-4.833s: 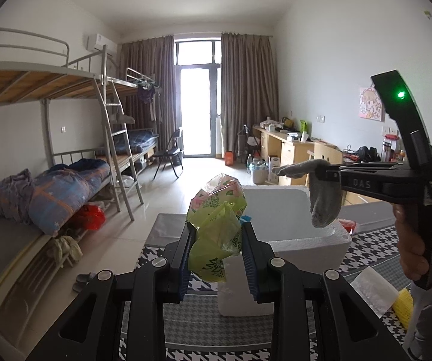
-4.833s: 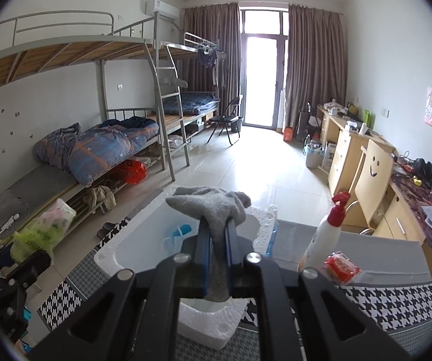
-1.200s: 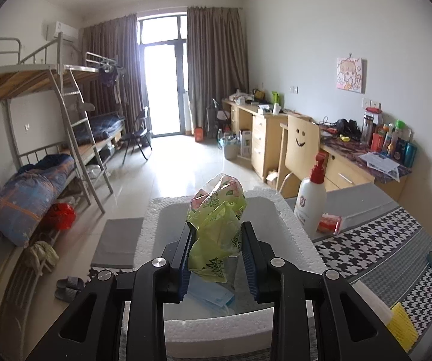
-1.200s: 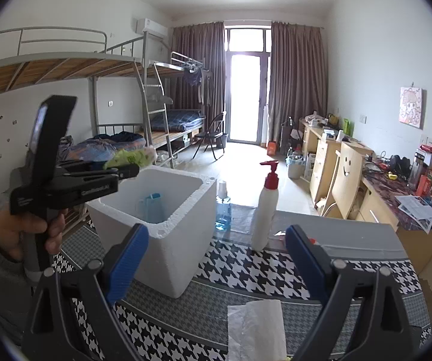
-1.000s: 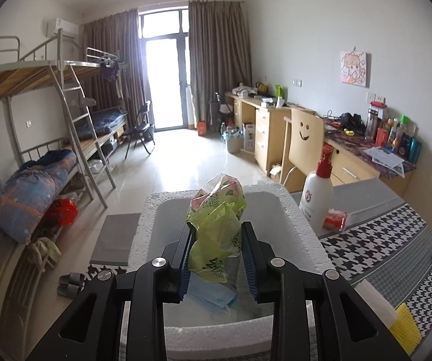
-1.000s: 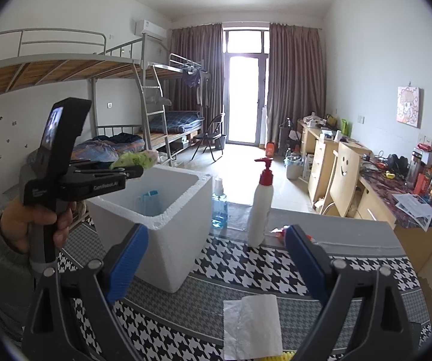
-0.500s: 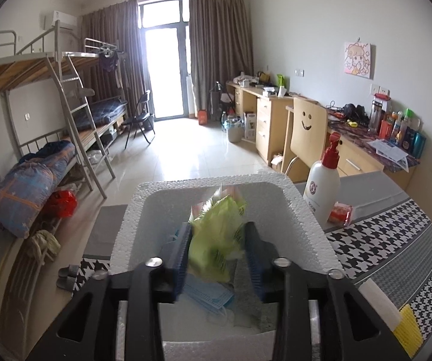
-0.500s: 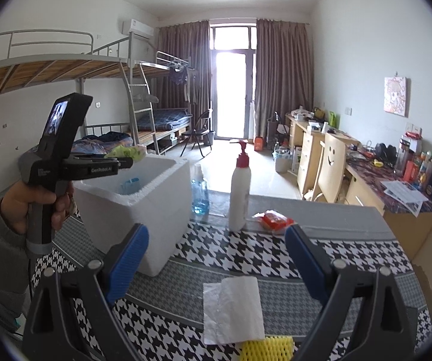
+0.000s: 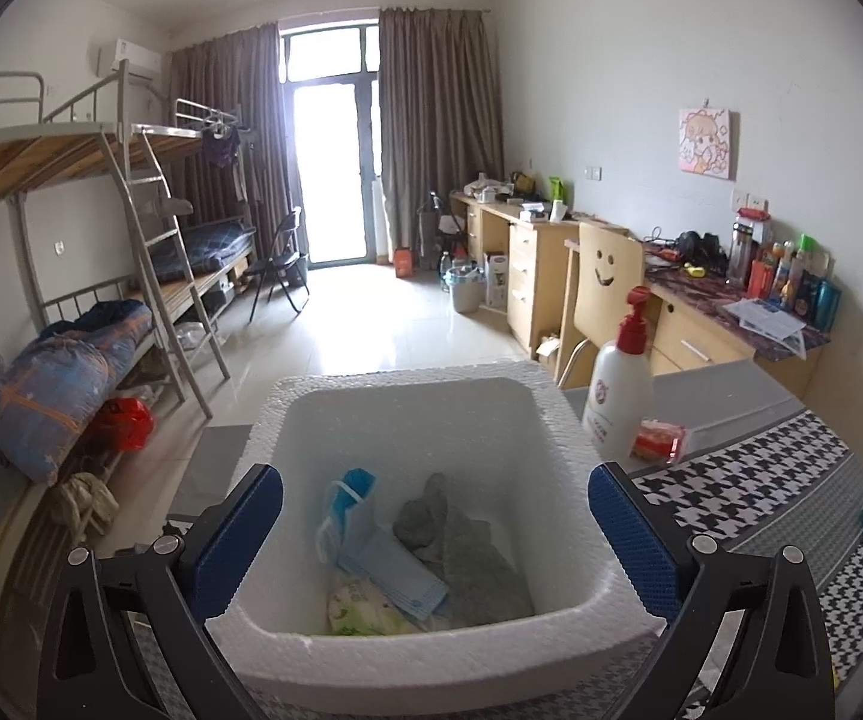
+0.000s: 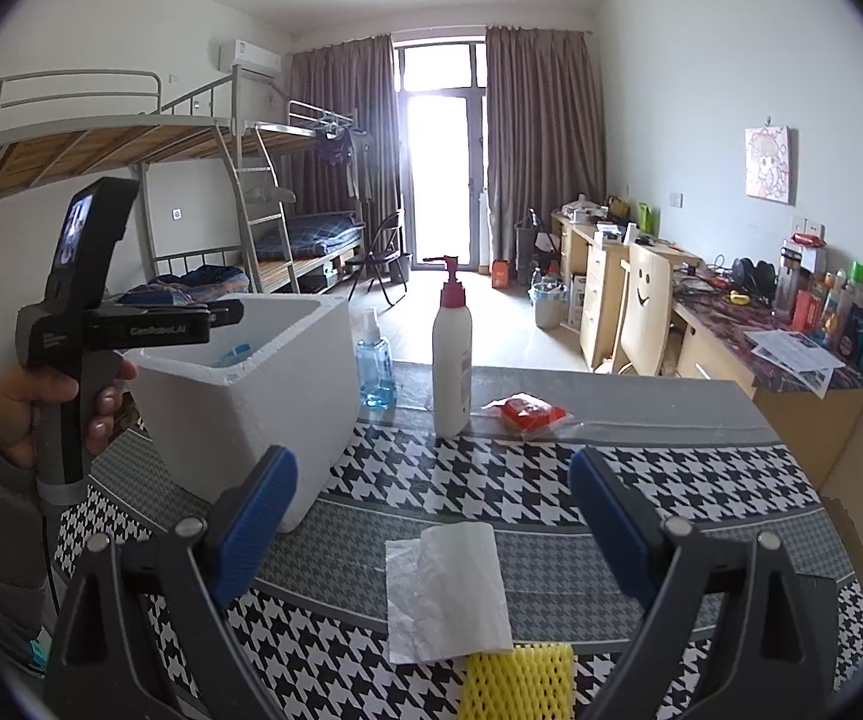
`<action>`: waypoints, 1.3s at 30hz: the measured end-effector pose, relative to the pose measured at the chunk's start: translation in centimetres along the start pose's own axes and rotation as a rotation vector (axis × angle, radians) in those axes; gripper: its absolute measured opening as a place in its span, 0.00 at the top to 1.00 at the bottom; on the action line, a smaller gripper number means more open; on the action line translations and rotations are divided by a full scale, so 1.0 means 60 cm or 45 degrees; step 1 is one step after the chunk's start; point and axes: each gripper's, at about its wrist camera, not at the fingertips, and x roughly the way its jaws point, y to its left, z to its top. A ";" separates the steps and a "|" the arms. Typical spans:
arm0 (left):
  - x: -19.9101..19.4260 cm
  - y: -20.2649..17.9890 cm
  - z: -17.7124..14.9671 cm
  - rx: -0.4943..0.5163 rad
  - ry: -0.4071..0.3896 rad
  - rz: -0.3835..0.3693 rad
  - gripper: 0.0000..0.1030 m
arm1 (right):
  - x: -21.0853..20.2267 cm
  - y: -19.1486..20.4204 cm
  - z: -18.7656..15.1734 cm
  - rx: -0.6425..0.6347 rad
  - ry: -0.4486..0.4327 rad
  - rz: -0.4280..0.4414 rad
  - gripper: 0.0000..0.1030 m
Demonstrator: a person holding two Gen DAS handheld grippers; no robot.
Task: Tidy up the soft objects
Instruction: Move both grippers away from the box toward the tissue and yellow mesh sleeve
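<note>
Two grippers: the left gripper (image 9: 434, 516), opening and empty above the foam box (image 9: 407, 648); the right gripper (image 10: 431, 501), spread wide, should settle squarely over the tissue (image 10: 446, 594).

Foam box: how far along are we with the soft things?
Done: the foam box already holds a grey sock, blue face masks and the green floral bag. In hand: nothing; the left claw is opening over the box, empty, and the right claw is open above the white tissue. Left: that tissue and the yellow foam net on the table.
</note>
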 end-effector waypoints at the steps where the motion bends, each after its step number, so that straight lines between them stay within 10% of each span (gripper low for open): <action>1: -0.005 -0.002 -0.002 0.001 -0.009 -0.006 0.01 | -0.001 -0.001 -0.001 0.001 0.001 0.000 0.08; 39: -0.113 -0.101 -0.042 0.053 -0.163 -0.167 0.01 | -0.062 -0.022 -0.025 0.025 -0.039 -0.026 0.08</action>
